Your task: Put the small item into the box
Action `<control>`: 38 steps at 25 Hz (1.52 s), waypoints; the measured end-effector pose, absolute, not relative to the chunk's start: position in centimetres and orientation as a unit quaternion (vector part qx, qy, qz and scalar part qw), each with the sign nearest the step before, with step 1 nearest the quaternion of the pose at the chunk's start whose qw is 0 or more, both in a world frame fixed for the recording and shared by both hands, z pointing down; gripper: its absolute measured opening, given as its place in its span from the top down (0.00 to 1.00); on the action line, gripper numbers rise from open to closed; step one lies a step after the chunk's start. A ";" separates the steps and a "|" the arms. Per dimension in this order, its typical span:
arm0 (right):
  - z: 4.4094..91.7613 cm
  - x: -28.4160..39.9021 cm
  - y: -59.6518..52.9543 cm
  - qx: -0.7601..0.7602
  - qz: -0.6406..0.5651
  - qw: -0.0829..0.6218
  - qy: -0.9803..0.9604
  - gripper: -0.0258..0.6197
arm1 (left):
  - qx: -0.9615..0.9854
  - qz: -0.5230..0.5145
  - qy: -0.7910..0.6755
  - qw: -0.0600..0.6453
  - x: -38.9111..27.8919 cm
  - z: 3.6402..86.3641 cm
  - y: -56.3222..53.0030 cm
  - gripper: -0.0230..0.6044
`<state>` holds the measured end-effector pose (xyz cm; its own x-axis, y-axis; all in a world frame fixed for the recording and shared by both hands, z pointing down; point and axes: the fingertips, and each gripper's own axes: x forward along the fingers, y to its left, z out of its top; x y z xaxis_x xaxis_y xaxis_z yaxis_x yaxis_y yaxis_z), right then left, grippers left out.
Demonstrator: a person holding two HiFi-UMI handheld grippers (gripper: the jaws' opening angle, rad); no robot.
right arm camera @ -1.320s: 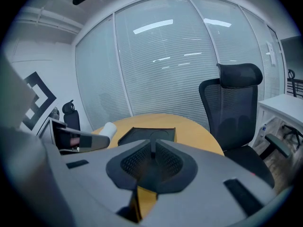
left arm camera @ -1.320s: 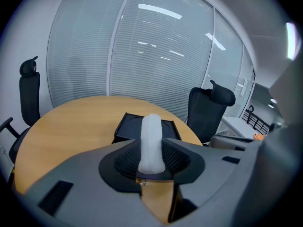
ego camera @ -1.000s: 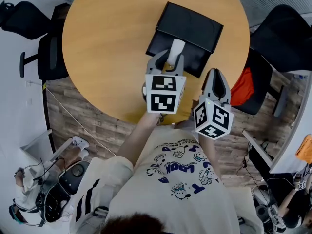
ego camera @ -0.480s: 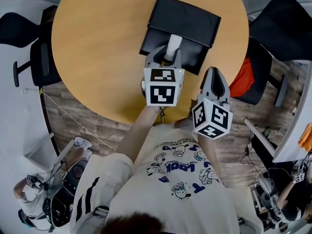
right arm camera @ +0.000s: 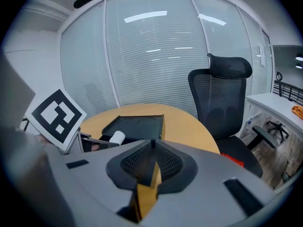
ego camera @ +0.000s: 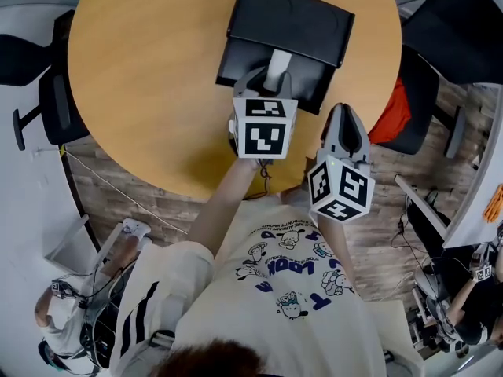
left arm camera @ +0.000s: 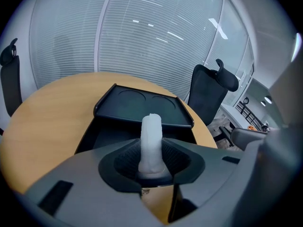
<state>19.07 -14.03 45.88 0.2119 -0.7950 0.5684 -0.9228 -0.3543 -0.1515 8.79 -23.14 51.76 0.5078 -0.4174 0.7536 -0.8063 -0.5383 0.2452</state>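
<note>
**White stick held over the open black box**

Head view: the left gripper (ego camera: 274, 82) sits just above the middle of the frame, clamped on a small white stick (ego camera: 277, 63). The stick pokes forward over the black box (ego camera: 314, 93) at the top centre of the round wooden table (ego camera: 149, 77). The box is open, its lid (ego camera: 291, 22) folded back towards the top edge. The right gripper (ego camera: 346, 118) hangs lower right, off the table's edge and away from the box.

Left gripper view: the stick (left arm camera: 151, 131) stands upright at centre frame, pinched near its lower end between the ribbed pads (left arm camera: 125, 159) of the left gripper (left arm camera: 150, 151). Most of its length is free above them. It looks matte and a little lumpy, so I'd guess it is light and perhaps slightly soft. With so low a hold it could tip in the pads, and a grip nearer the middle would steady it. The box (left arm camera: 94, 136) lies right behind it.

Right gripper view: the right gripper (right arm camera: 152, 151) has its jaws brought together with nothing between them. The stick's round end (right arm camera: 116, 137) shows left of centre, in front of the box (right arm camera: 137, 123). An office chair (right arm camera: 227, 98) stands on the right.
</note>
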 end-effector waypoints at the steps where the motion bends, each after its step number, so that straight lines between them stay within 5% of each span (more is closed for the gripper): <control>1: 46.0 19.1 -14.0 0.771 0.290 0.112 -0.556 0.89 | 0.814 0.328 -0.373 0.301 8.9 52.1 -23.2 0.74; 38: 47.5 19.1 -13.5 0.769 0.306 0.121 -0.548 0.89 | 0.788 0.373 -0.374 0.315 9.2 54.6 -23.1 0.72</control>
